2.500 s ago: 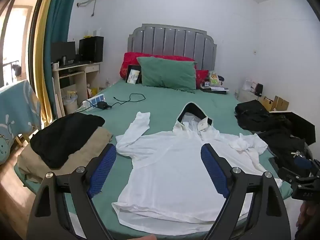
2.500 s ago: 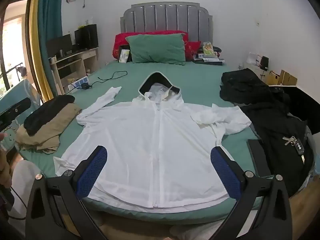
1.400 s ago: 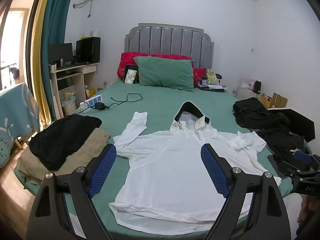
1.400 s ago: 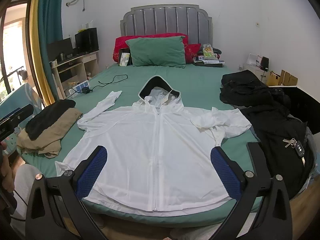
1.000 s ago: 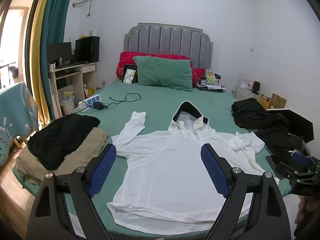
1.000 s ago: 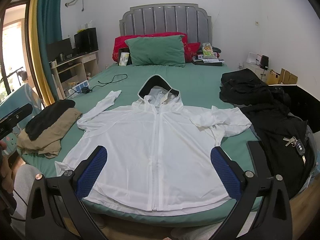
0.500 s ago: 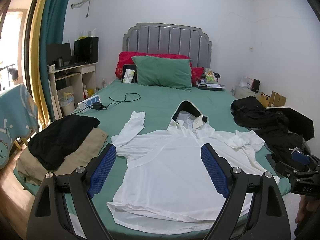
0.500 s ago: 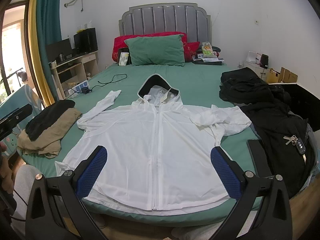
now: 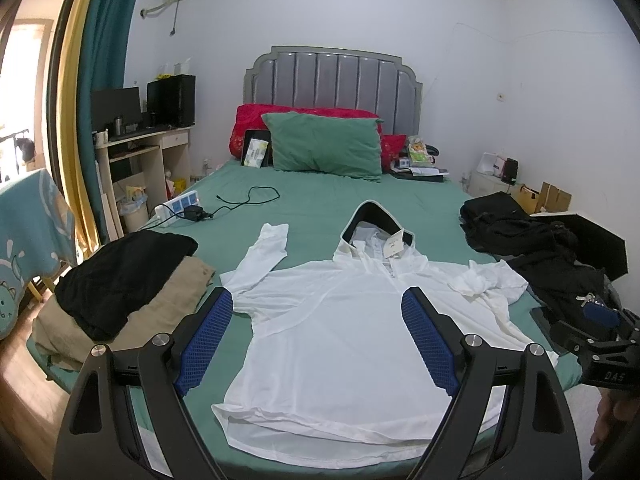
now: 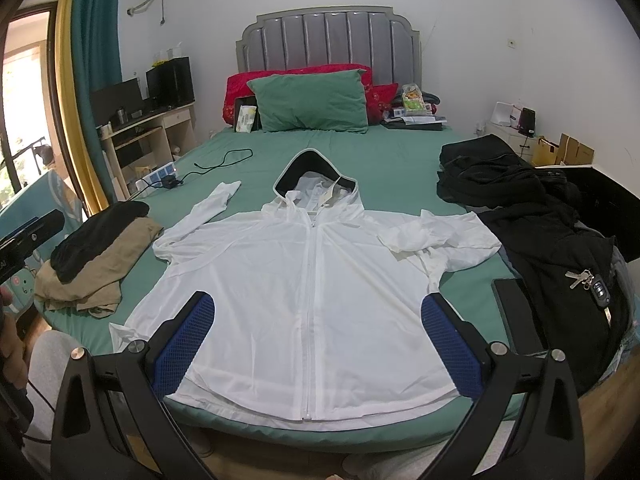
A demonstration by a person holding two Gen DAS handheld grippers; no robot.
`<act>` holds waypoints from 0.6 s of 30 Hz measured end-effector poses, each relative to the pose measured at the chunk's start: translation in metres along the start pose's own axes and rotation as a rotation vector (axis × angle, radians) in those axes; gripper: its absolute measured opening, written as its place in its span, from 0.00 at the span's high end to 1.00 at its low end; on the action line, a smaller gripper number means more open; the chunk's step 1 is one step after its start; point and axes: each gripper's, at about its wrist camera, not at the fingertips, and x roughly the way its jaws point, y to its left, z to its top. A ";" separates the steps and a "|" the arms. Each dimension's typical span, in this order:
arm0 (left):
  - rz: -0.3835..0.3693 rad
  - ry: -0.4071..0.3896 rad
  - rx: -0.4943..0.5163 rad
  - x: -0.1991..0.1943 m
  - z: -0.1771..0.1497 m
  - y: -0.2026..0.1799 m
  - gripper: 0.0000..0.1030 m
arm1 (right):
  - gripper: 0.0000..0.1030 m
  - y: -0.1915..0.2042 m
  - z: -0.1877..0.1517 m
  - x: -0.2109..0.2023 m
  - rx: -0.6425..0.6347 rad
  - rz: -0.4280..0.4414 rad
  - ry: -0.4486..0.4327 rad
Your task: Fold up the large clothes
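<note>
— Both claws have drifted back a little since the earlier frames, so more of the bed shows; the jacket itself has not shifted.

— Where does it lie?

— White hooded jacket [image 10: 308,280] is spread flat, front up and zipped, on the green bed [image 10: 400,160], hem at the near edge, hood toward the green pillow [image 10: 308,100]. One sleeve stretches out toward the power strip side; the other is bunched and folded in on itself near the black clothes [image 10: 520,200].

— And the claws?

— Left claw [image 9: 316,340] hangs above the near hem with its blue fingers spread wide, nothing between them. Right claw [image 10: 318,344] is likewise spread wide and empty over the lower front of the jacket. Neither touches the cloth.

— Anything else on the bed?

— Folded pile [image 9: 120,292], black on top of tan, sits at the near corner beside the straight sleeve. Keys [image 10: 588,280] rest on the black clothes, and a dark flat tablet-like slab [image 10: 516,312] lies just beside them.
</note>
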 end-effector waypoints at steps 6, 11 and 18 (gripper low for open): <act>-0.004 0.006 0.001 0.000 0.000 -0.002 0.14 | 0.01 0.000 0.000 0.000 0.001 0.001 0.001; -0.006 0.017 0.012 0.006 -0.002 -0.008 0.14 | 0.01 -0.002 -0.002 0.003 0.003 0.002 0.007; -0.037 0.051 0.019 0.025 -0.004 -0.012 0.14 | 0.01 -0.012 -0.003 0.019 0.016 0.000 0.027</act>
